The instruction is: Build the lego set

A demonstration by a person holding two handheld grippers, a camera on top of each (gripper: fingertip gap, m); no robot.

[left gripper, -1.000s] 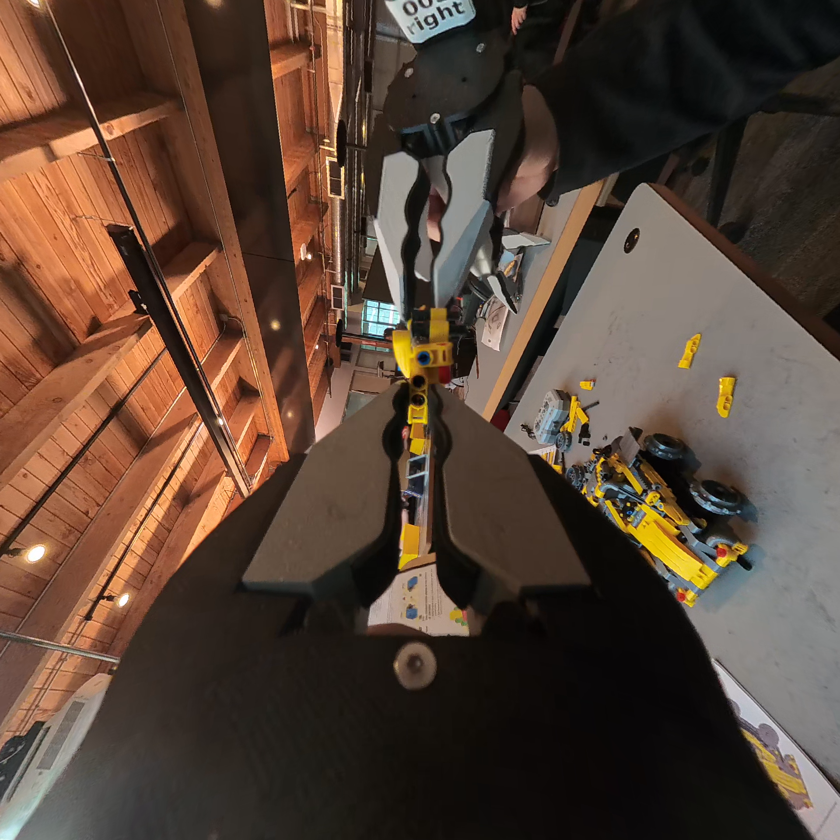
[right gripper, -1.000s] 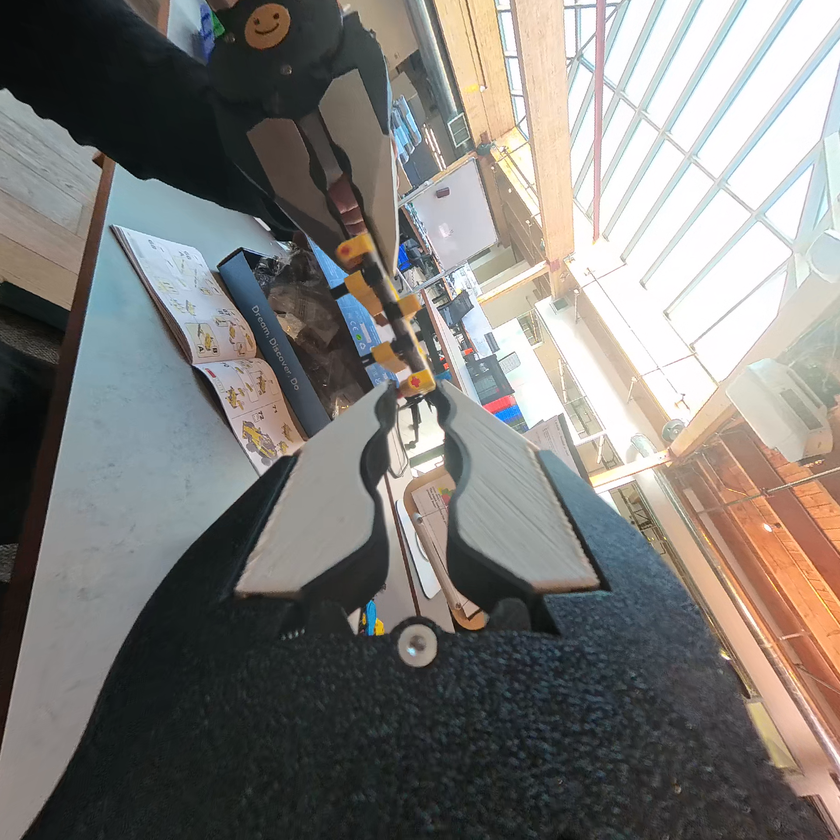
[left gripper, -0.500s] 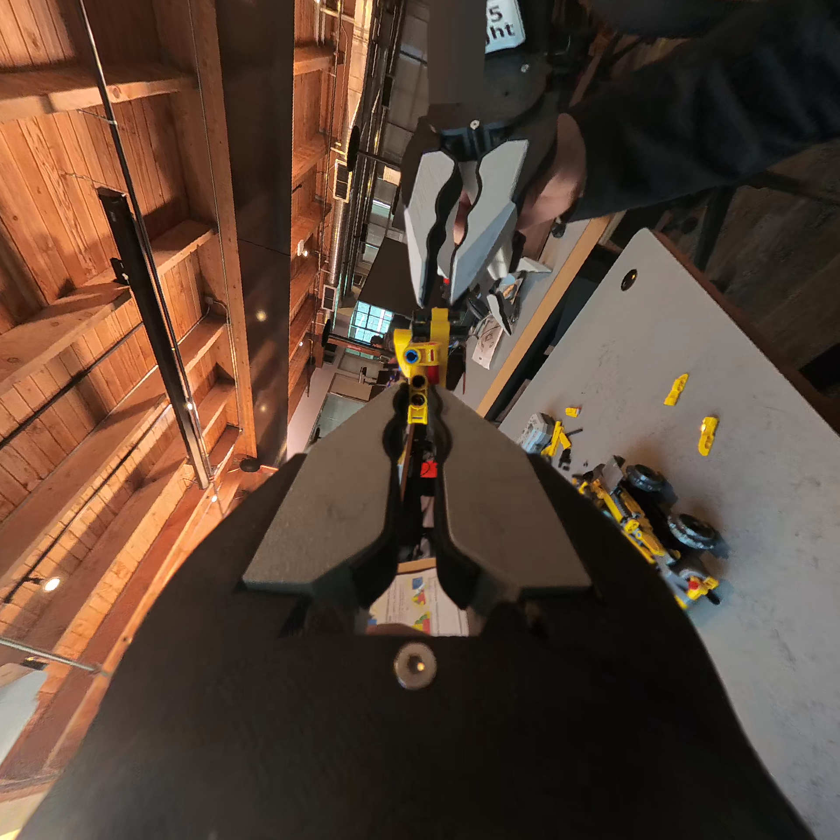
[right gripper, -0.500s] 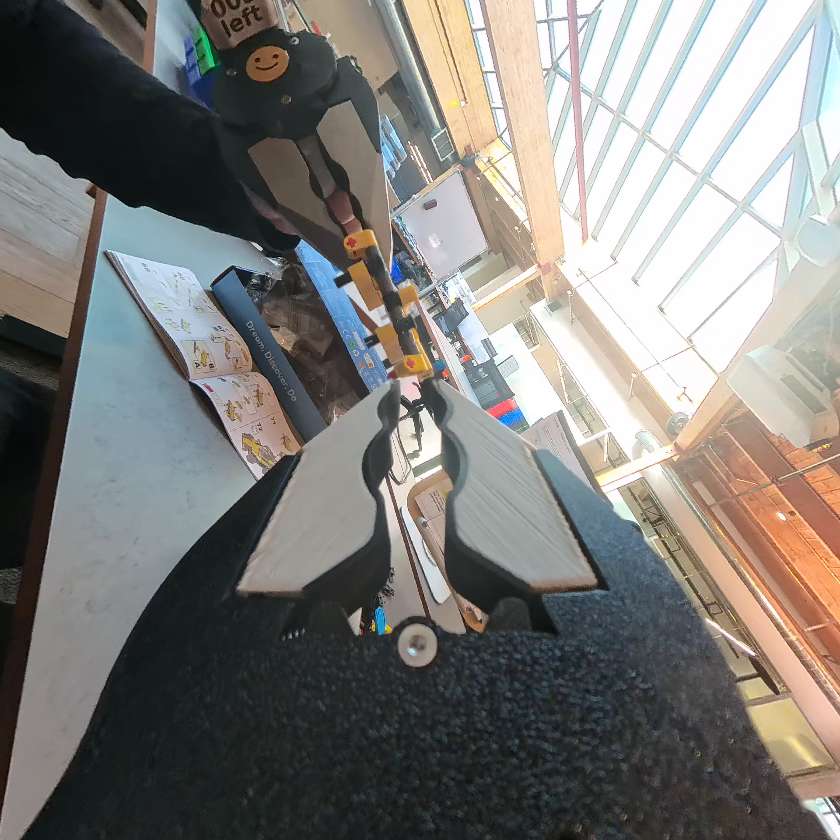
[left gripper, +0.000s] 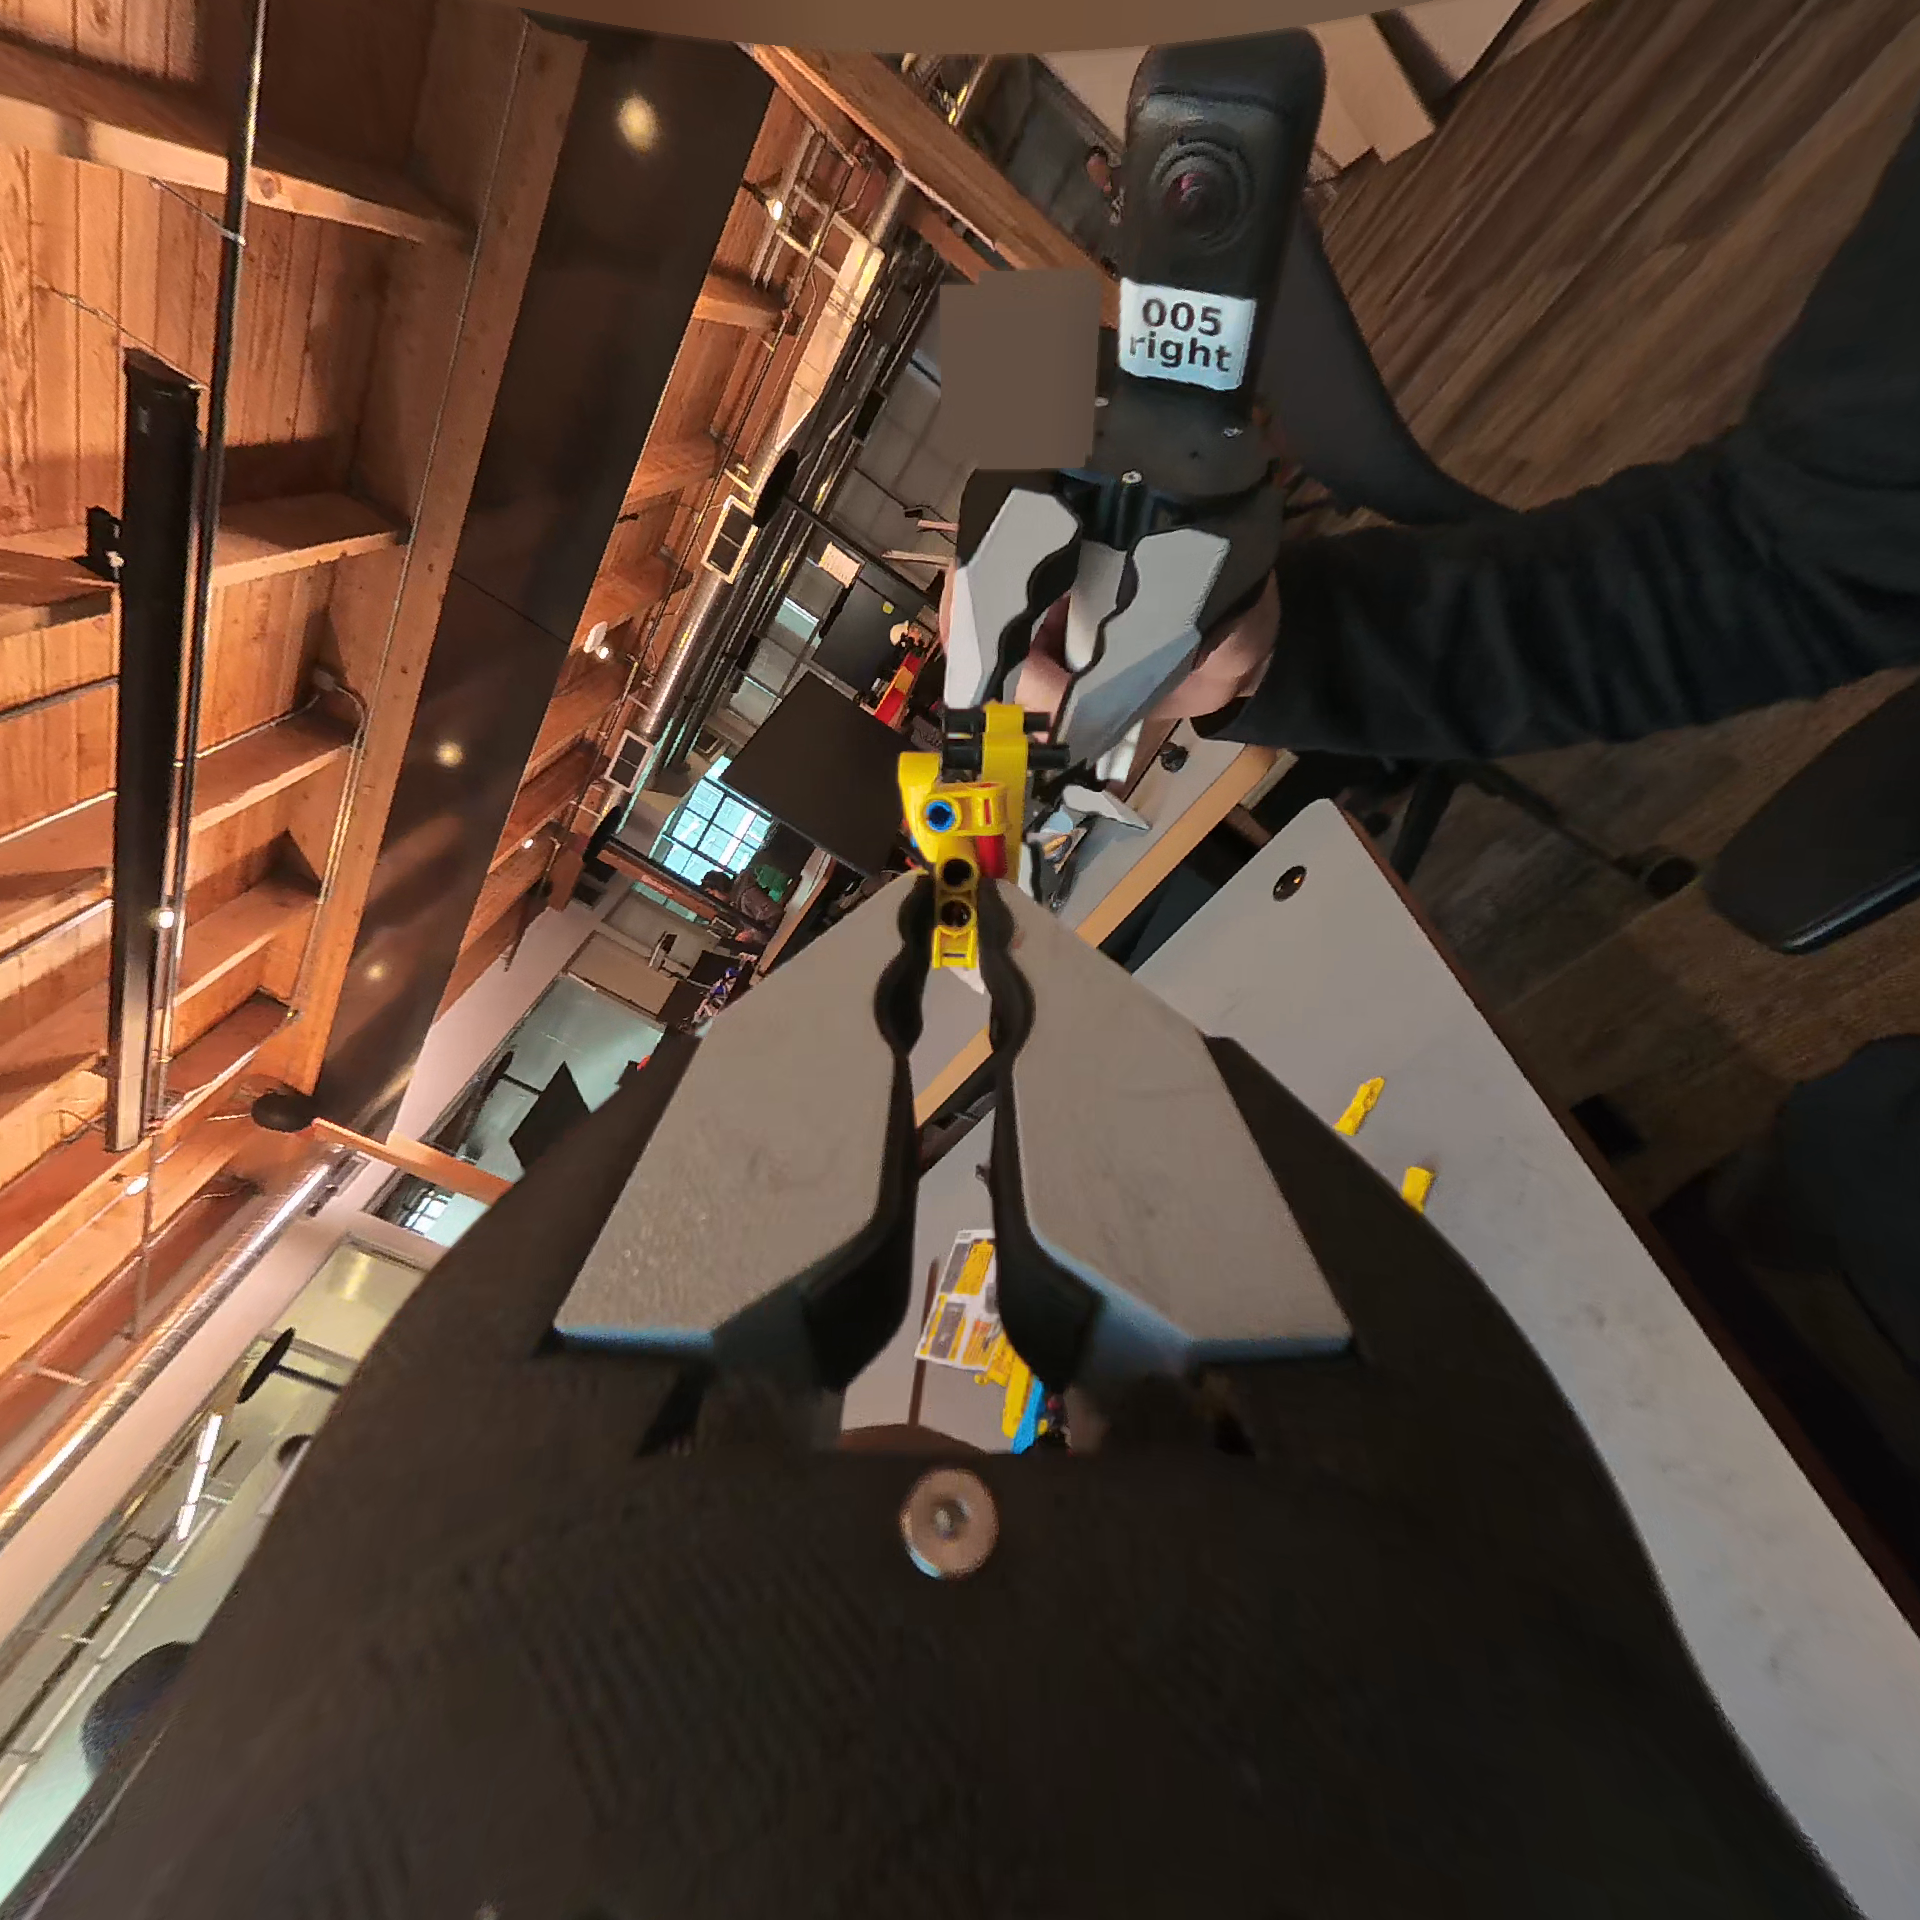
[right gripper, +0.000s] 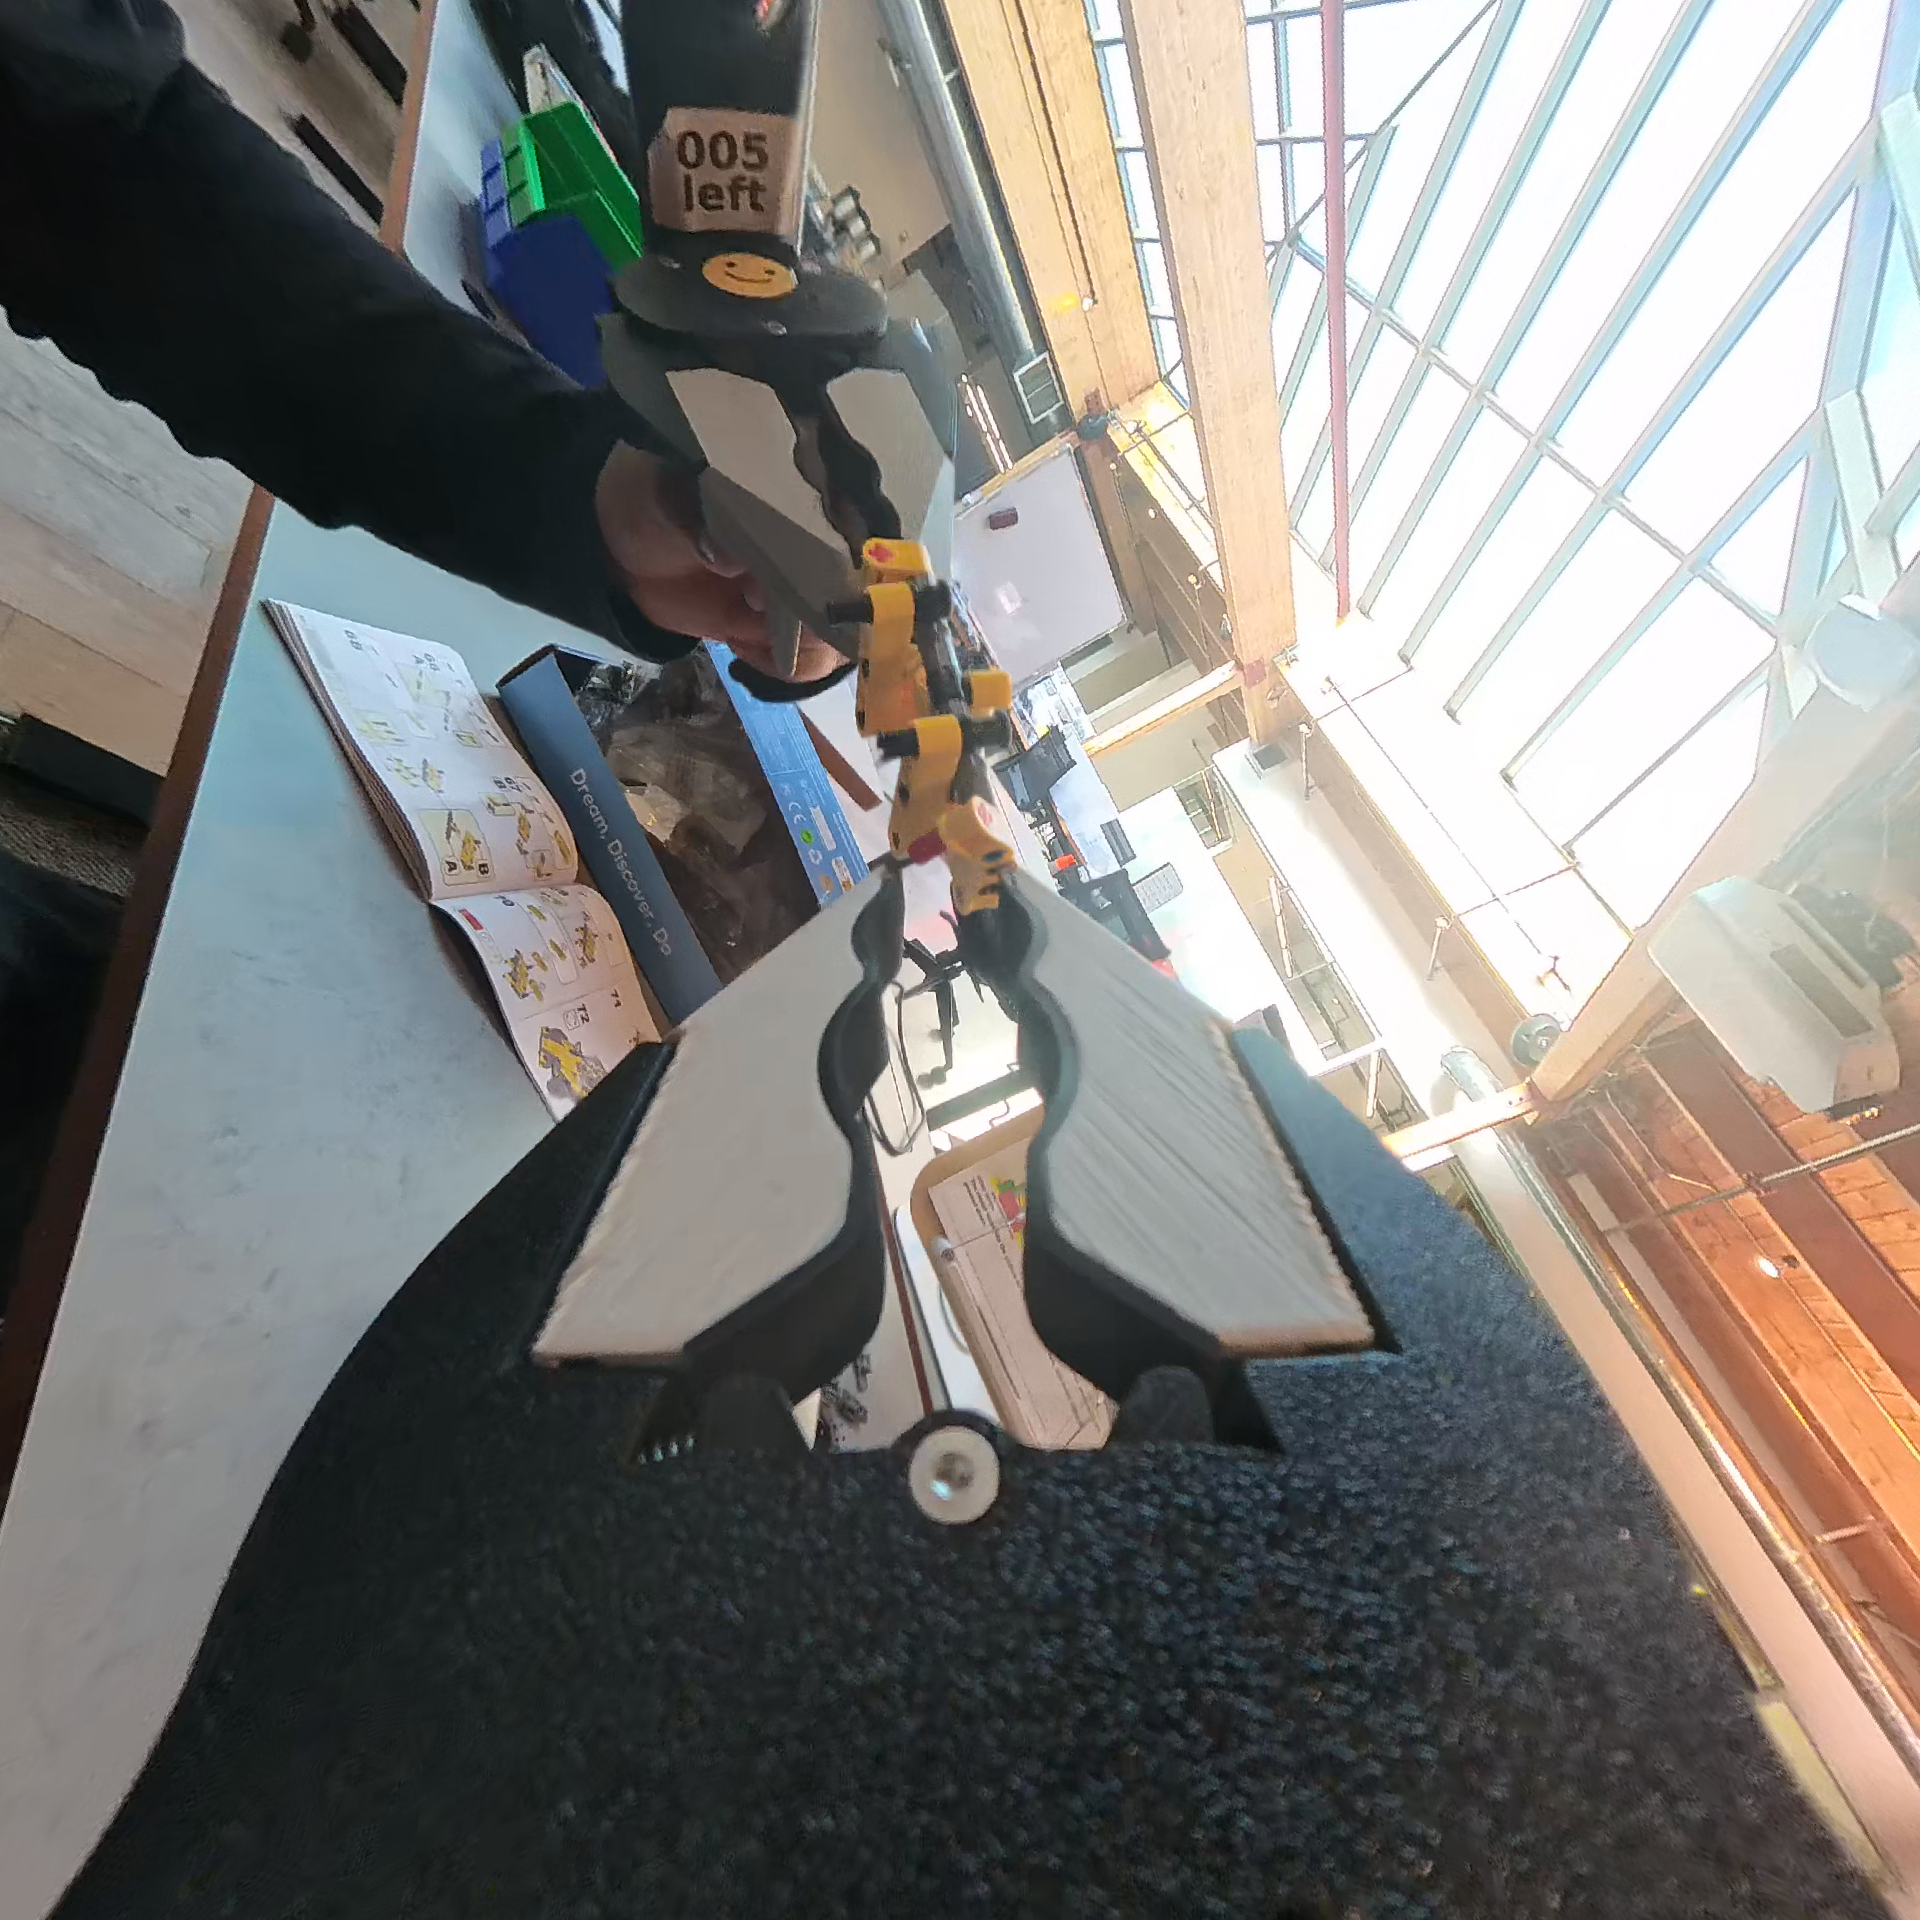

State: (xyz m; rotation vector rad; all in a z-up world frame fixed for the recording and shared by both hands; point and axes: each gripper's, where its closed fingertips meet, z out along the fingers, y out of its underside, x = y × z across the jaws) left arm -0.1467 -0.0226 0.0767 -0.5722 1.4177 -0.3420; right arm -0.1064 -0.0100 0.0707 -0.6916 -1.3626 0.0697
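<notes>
The left gripper (left gripper: 951,914) pinches the near end of a yellow brick-built assembly (left gripper: 961,821), its fingertips pressed against a yellow beam with round holes. The assembly is held in the air above the grey table (left gripper: 1351,997), well clear of its surface, and it carries a blue pin, a red piece and black pins at its far end. Just beyond that far end sits the right gripper (left gripper: 1023,707), its grey fingers a little apart; from this view I cannot tell whether they touch the assembly. A hand (left gripper: 1226,655) in a dark sleeve (left gripper: 1558,582) holds it, and a camera with a white label rides on top.

In the right wrist view, the right gripper (right gripper: 951,894) has its jaws narrowly spread around the lower yellow tip of the assembly (right gripper: 925,727); whether both fingers press on it is unclear. At the far end the left gripper (right gripper: 862,582) clamps the assembly's other tip.

On the table lie two small yellow parts (left gripper: 1361,1107), an open instruction booklet (right gripper: 468,769) and, just beside the booklet, a dark blue box (right gripper: 613,821) holding clear bags. Farther off stand green and blue bins (right gripper: 551,229), wooden ceiling beams (left gripper: 260,540) and a skylight (right gripper: 1558,364).
</notes>
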